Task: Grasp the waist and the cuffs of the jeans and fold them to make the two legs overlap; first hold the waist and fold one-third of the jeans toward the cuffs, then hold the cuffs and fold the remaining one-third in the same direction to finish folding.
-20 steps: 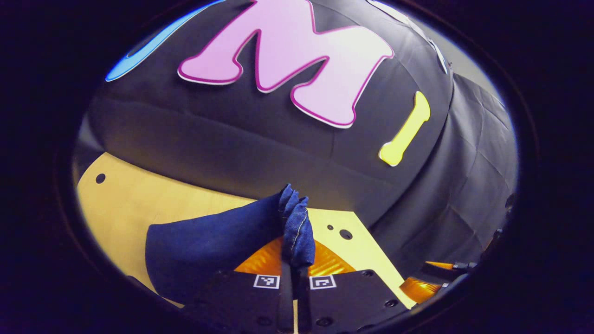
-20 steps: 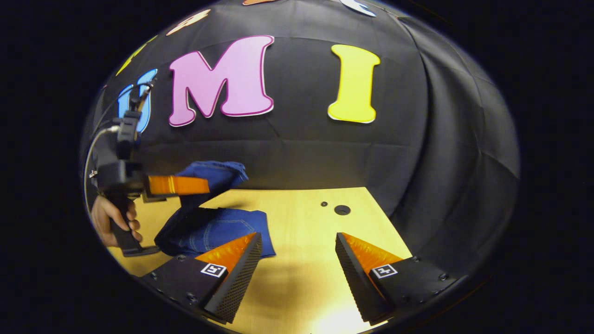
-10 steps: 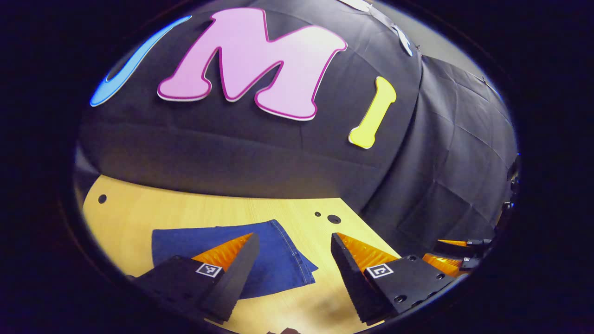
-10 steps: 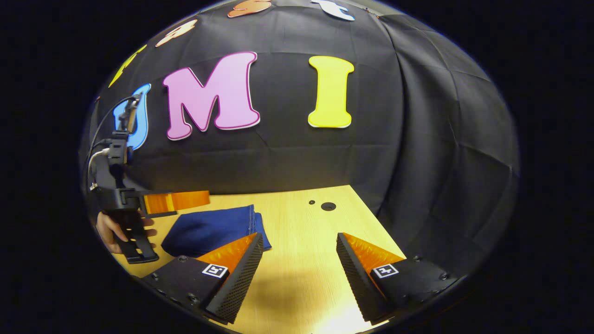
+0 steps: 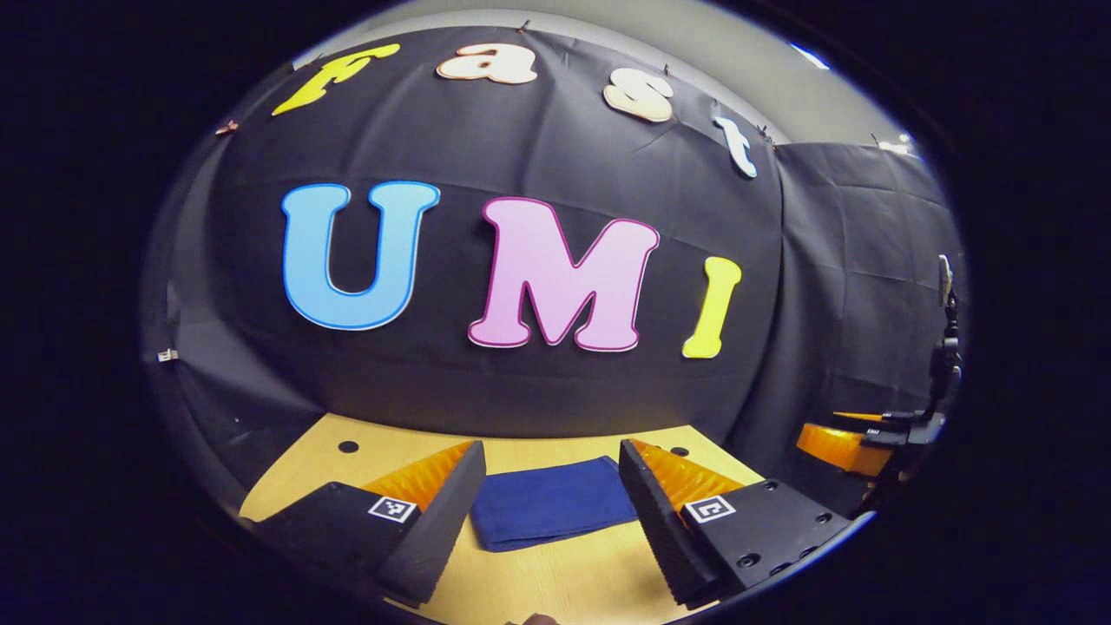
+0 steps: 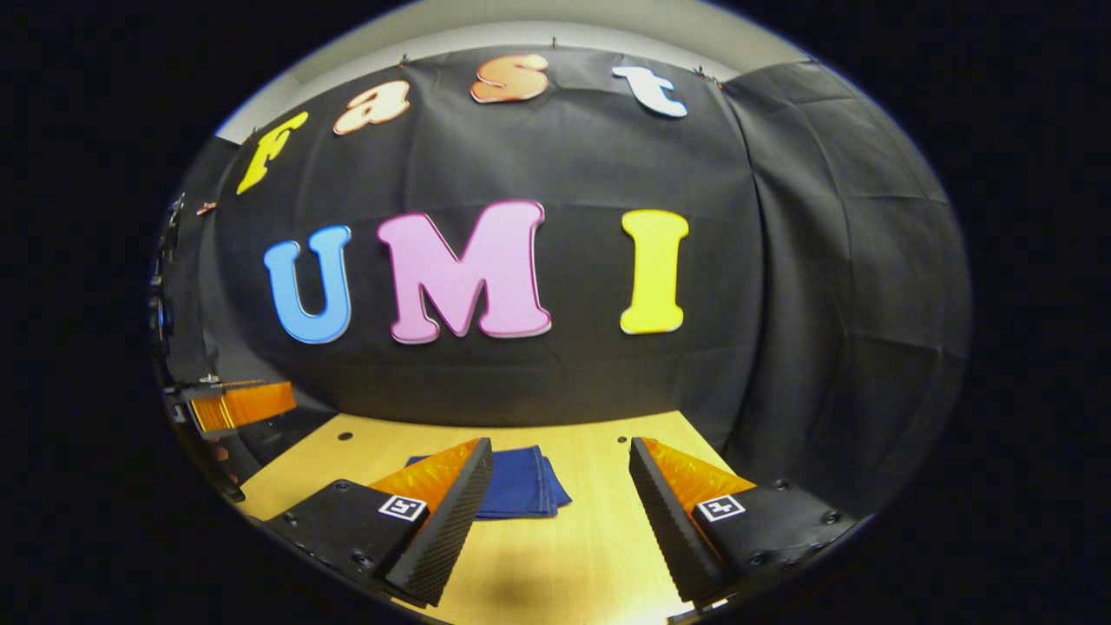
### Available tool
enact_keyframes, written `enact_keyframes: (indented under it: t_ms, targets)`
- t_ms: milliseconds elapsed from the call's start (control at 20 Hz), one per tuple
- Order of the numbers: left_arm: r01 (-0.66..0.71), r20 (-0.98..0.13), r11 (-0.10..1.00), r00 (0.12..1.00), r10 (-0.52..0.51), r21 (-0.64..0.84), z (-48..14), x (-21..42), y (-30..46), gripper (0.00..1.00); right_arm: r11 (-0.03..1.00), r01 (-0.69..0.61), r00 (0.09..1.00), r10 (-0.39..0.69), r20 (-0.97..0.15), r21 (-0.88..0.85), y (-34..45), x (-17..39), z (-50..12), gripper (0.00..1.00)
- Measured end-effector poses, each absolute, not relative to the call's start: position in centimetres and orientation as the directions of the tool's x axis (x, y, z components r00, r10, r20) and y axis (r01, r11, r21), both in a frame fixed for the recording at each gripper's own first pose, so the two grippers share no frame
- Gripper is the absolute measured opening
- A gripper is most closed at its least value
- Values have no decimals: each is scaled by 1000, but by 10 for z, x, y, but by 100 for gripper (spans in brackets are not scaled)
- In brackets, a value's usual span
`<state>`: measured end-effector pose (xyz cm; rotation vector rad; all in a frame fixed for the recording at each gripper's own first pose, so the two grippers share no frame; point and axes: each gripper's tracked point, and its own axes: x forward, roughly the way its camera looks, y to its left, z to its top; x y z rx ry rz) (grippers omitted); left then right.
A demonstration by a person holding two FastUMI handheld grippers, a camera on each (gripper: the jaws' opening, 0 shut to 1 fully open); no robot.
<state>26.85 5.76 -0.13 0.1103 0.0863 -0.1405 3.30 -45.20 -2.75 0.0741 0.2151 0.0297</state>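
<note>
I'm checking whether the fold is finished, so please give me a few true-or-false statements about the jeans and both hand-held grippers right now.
1. The dark blue denim jeans lie folded flat on the light wooden table. True.
2. The left hand-held gripper is clamped on the jeans. False: its jaws stand open, clear of the cloth.
3. The right hand-held gripper is open. True.
4. The jeans hang off the table edge. False: they rest wholly on the tabletop.

Dark blue jeans (image 5: 555,502) (plain, unpatterned) lie on a pale yellow wood-grain table (image 6: 573,555).
</note>
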Motion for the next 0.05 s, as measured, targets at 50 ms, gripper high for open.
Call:
enact_keyframes:
  t_ms: [50]
  targets:
    - [131, -79, 985, 989, -123, 107, 4, 253, 67, 96, 996, -25, 981, 41, -192, 84, -445, 25, -15, 96]
